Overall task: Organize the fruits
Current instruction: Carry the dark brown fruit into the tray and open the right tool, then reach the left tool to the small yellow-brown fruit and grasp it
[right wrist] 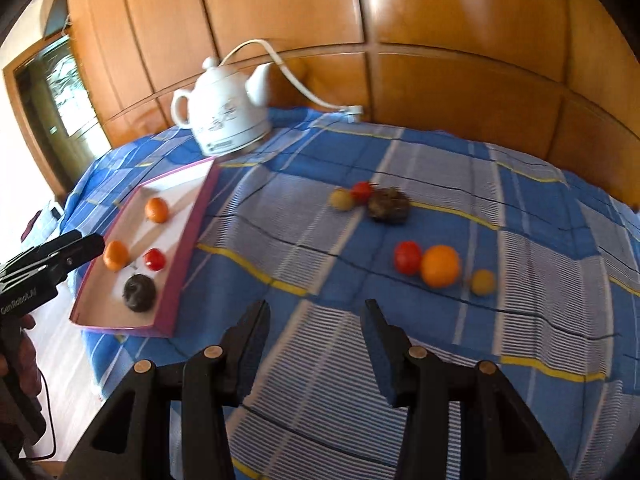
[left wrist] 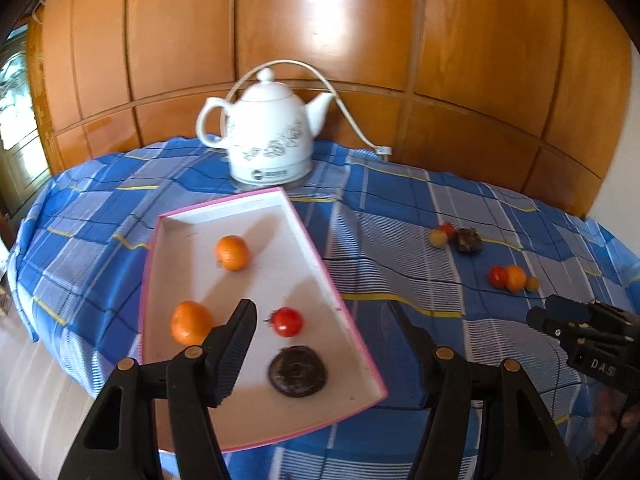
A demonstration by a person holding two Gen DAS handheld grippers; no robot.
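the desk (right wrist: 440, 360) wears a blue checked cloth (left wrist: 400, 216), a white kettle (left wrist: 267, 136) standing at its back. a pink-rimmed tray (left wrist: 320, 256) on the left holds two oranges, a tomato (left wrist: 286, 321) and a dark round fruit (left wrist: 297, 370). loose fruits (right wrist: 440, 266) lie in two small clusters on the cloth to the right. the left tool (left wrist: 320, 320) and right tool (right wrist: 314, 320) both hang part open, gripping nothing.

Kettle (left wrist: 270, 136): glossy white ceramic. Wall panels (left wrist: 360, 32): polished wood, strong glare; cloth (right wrist: 400, 340) over the surface: matt woven plaid. Tray (left wrist: 256, 216): matt white card, pink edge.
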